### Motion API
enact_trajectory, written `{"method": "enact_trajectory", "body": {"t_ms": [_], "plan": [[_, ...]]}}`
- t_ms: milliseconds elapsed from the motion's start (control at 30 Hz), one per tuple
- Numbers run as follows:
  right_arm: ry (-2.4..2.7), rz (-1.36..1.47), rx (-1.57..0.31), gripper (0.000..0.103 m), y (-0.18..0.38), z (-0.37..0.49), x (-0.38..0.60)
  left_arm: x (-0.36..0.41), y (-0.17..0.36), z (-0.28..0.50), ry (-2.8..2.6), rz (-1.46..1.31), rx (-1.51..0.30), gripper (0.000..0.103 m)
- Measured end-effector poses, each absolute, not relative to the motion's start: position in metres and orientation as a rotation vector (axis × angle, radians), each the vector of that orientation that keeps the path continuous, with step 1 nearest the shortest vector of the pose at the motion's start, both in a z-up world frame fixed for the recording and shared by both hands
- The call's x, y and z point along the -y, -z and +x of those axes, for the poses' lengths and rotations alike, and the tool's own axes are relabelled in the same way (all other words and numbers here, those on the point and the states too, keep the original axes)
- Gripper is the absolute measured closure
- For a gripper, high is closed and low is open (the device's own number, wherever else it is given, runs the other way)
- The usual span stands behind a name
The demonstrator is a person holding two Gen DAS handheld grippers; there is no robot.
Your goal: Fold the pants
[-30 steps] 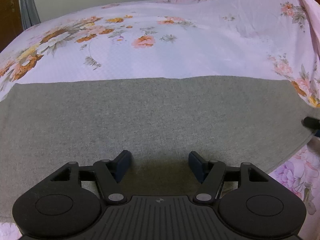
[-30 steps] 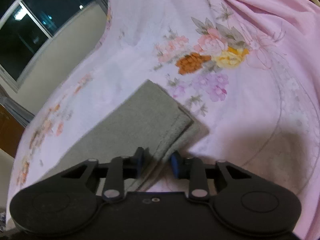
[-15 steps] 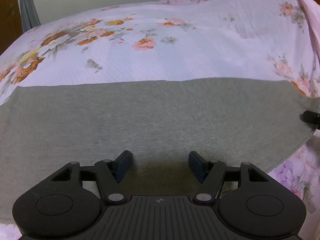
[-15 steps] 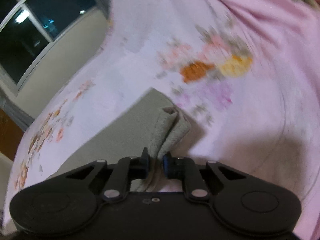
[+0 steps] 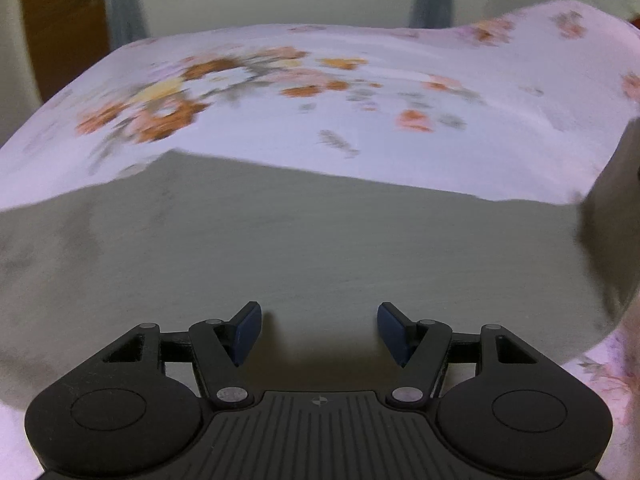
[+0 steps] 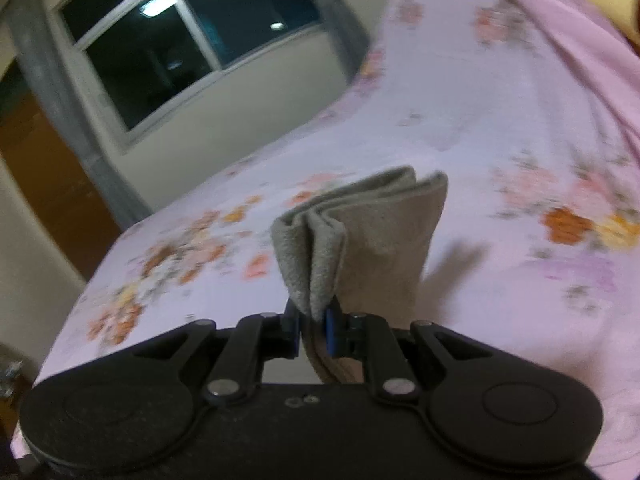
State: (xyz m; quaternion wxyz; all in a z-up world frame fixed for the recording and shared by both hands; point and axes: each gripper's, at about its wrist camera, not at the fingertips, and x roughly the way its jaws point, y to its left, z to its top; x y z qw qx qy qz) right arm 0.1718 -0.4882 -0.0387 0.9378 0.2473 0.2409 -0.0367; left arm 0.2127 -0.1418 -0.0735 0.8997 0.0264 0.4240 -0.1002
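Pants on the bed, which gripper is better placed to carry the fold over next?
Right. The right gripper is shut on the pants, their layered end lifted off the bedsheet. The left gripper is open, holding nothing, above the flat cloth.

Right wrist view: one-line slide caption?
Right gripper shut on the folded end of grey pants, lifted above a floral pink bedsheet.

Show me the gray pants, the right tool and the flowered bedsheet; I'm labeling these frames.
gray pants [image 6: 372, 248], right wrist view, on the lifted folded end.
right tool [image 6: 312, 330], right wrist view, between its fingertips.
flowered bedsheet [image 5: 360, 120], left wrist view, on bare fabric beyond the pants.
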Motion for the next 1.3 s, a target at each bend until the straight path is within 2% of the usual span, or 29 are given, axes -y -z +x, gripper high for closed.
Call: {"method": "enact_trajectory", "body": {"t_ms": [167, 367, 533, 600, 667, 733, 800, 867, 1067, 1100, 1267, 1300], "plan": [[-0.090, 0.433, -0.518, 0.091, 0.032, 0.194, 0.417, 0.099, 0.075, 0.211, 0.147, 0.019, -0.875, 0.039], [-0.221, 0.368, -0.689, 0.090, 0.077, 0.221, 0.337, 0.061, 0.076, 0.209, 0.093, -0.019, -0.883, 0.039], [-0.209, 0.335, -0.842, 0.081, 0.119, 0.229, 0.318, 0.038, 0.081, 0.210, 0.090, -0.105, -0.919, 0.039], [-0.225, 0.360, -0.833, 0.076, 0.113, 0.220, 0.322, 0.035, 0.081, 0.211, 0.125, -0.170, -0.932, 0.039], [-0.246, 0.376, -0.821, 0.063, 0.101, 0.216, 0.329, 0.035, 0.080, 0.213, 0.177, -0.254, -0.951, 0.038], [-0.255, 0.375, -0.777, 0.053, 0.092, 0.209, 0.331, 0.040, 0.080, 0.216, 0.229, -0.338, -0.972, 0.038], [-0.237, 0.374, -0.733, 0.053, 0.081, 0.199, 0.341, 0.049, 0.081, 0.218, 0.271, -0.399, -0.995, 0.037], [-0.218, 0.382, -0.700, 0.053, 0.075, 0.190, 0.354, 0.057, 0.085, 0.220, 0.299, -0.452, -1.027, 0.022], [-0.131, 0.393, -0.647, 0.053, 0.071, 0.173, 0.393, 0.076, 0.101, 0.223, 0.319, -0.521, -1.069, 0.023], [-0.118, 0.401, -0.639, 0.053, 0.071, 0.169, 0.400, 0.079, 0.105, 0.224, 0.322, -0.539, -1.075, 0.024], [-0.067, 0.461, -0.616, 0.053, 0.078, 0.161, 0.432, 0.093, 0.120, 0.227, 0.359, -0.611, -1.107, 0.052], [-0.060, 0.467, -0.617, 0.053, 0.080, 0.162, 0.435, 0.097, 0.123, 0.230, 0.364, -0.626, -1.113, 0.055]]}}
